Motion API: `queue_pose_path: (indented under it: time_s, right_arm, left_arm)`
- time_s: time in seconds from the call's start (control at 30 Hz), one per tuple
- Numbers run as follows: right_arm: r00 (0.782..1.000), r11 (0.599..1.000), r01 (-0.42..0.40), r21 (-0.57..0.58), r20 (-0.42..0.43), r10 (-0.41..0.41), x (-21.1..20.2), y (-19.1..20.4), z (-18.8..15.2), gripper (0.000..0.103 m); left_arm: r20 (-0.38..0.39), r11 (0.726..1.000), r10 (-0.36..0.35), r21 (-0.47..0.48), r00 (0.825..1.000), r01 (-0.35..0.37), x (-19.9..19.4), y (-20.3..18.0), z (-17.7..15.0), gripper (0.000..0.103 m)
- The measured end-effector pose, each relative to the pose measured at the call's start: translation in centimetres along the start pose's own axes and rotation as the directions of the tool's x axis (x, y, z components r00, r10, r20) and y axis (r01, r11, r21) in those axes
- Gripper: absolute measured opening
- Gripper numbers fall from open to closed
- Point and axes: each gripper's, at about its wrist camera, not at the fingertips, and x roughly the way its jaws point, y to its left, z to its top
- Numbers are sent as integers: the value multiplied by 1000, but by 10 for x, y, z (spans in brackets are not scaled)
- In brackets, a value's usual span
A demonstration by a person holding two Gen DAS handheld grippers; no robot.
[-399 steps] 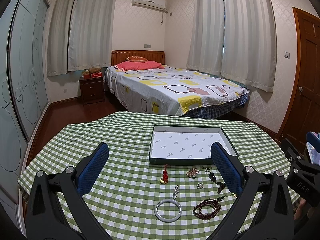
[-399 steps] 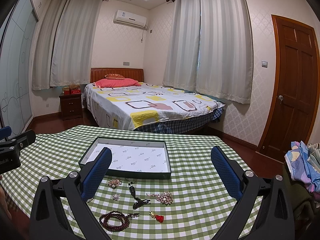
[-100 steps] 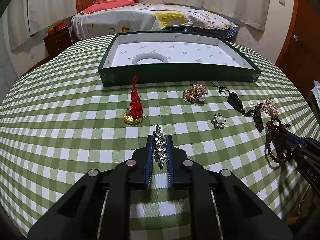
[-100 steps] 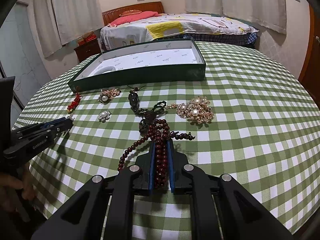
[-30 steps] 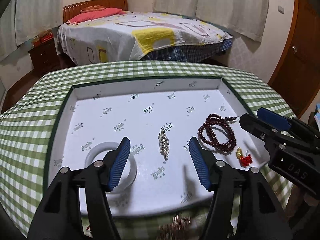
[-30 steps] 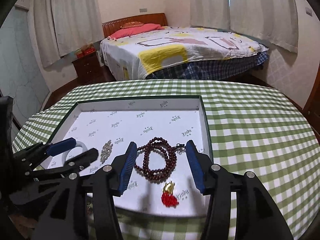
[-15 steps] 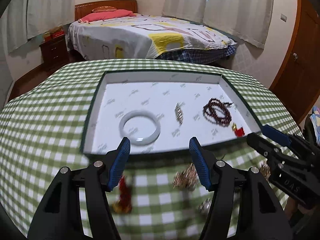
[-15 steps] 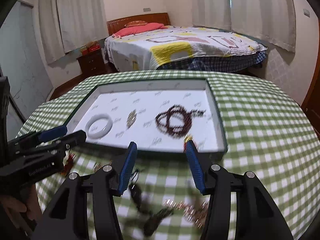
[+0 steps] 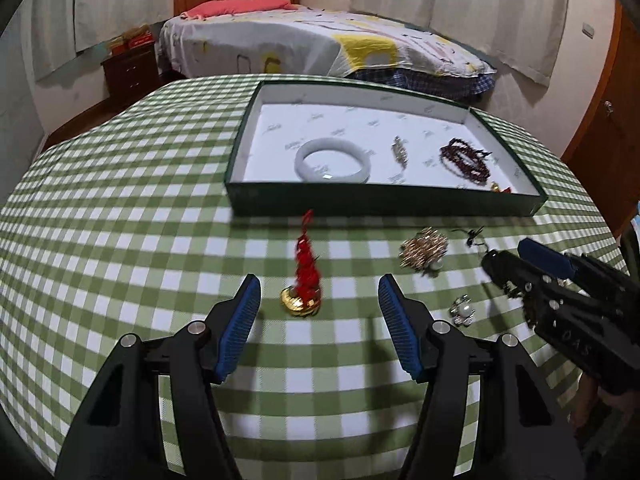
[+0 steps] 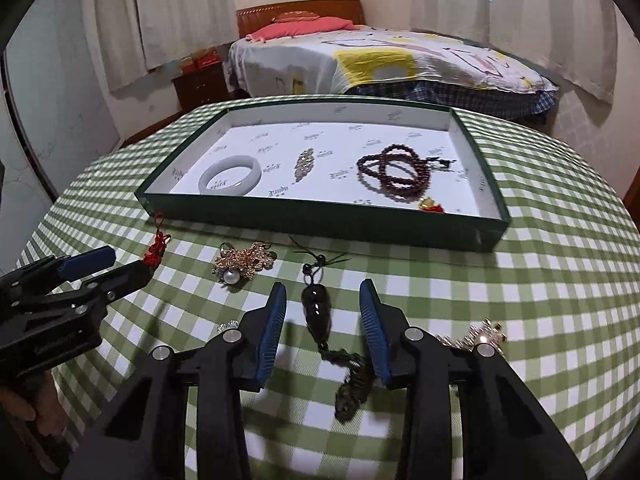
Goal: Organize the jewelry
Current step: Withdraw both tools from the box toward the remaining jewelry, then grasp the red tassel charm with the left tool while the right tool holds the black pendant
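The green box point(image 9: 384, 202) point(image 10: 320, 224) holds a white bangle point(image 9: 332, 159) point(image 10: 230, 175), a rhinestone clip point(image 9: 399, 151) point(image 10: 304, 163), a dark red bead bracelet point(image 9: 466, 160) point(image 10: 394, 176) and a small red-gold charm point(image 10: 430, 205). My left gripper point(image 9: 318, 292) is open, its jaws on either side of a red knot charm with a gold bell point(image 9: 306, 276). My right gripper point(image 10: 322, 300) is open around a black pendant on a cord point(image 10: 318, 312).
A gold pearl brooch point(image 9: 424, 250) point(image 10: 244, 262), a small pearl flower brooch point(image 9: 462, 311) and a pearl-and-gold brooch point(image 10: 480, 336) lie on the green checked tablecloth point(image 9: 120, 220). A bed point(image 9: 312, 44) stands beyond the round table.
Both grippers have pulled back from over the box and come down to the loose pieces in front of it. The left now brackets the red charm, the right the black pendant.
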Motion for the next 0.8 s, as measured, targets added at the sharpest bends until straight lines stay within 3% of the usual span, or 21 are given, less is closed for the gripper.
queue_pose_path:
  time_s: [0.13,0.3,0.57,0.63,0.8]
  right_arm:
    - [1000,1000,10,-15,-24,-10,12,4,1,37]
    - [998,1000,-2,-9,-58,1,18,2,-1,18]
    - [998,1000,-9,14,-58,9,9,-4,-9,18]
    - [998,1000,-10,20,-56,11,7,-5,-10,18]
    - [998,1000,-17,24,-54,18,5,-5,-10,18]
  left_arm:
    - [-8,1000,11,-10,1000,-11,3,6,-4,60]
    - [-6,1000,15,-7,1000,-15,8,6,0,60]
    - [-18,1000,15,-12,1000,-15,22,7,7,59]
    - [-22,1000,15,-8,1000,-15,26,7,9,57]
    - [-25,999,19,28,1000,-18,34,2,15,38]
